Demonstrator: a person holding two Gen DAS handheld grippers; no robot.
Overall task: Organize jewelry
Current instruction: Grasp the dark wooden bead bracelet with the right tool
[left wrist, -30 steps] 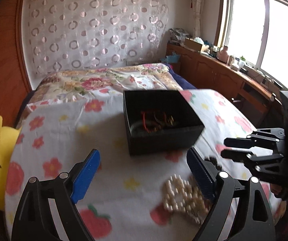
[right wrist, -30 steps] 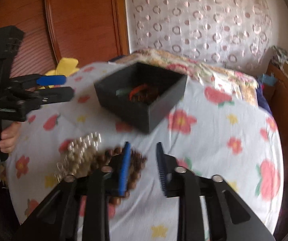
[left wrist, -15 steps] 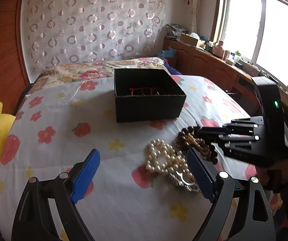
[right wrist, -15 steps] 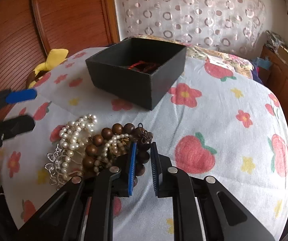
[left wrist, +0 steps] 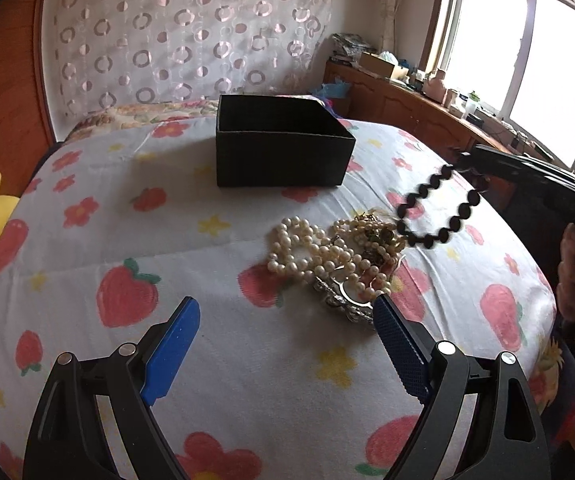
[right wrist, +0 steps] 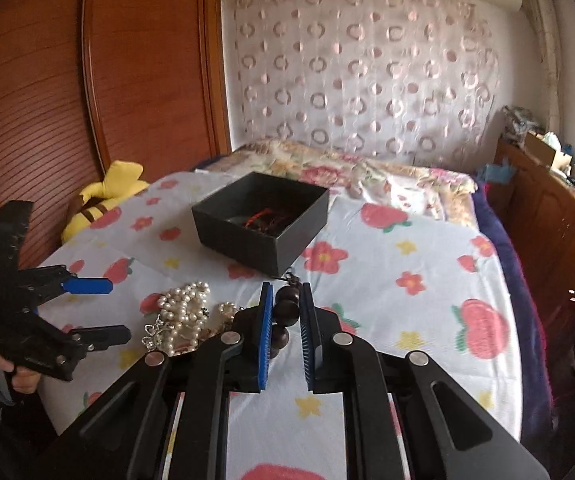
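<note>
The right gripper point(right wrist: 286, 312) pinches a bracelet of large, round, dark brown wooden beads point(left wrist: 435, 208), which hangs as a loop in the air above the bed's point(left wrist: 227, 360) right edge, just beside the jewelry pile. That pile holds cream pearl strands point(left wrist: 307, 246) tangled over a silver tiara point(left wrist: 343, 304). The black box point(left wrist: 283, 148) sits farther back, red cords inside. The left gripper point(left wrist: 287, 344) hovers spread wide, holding nothing.
</note>
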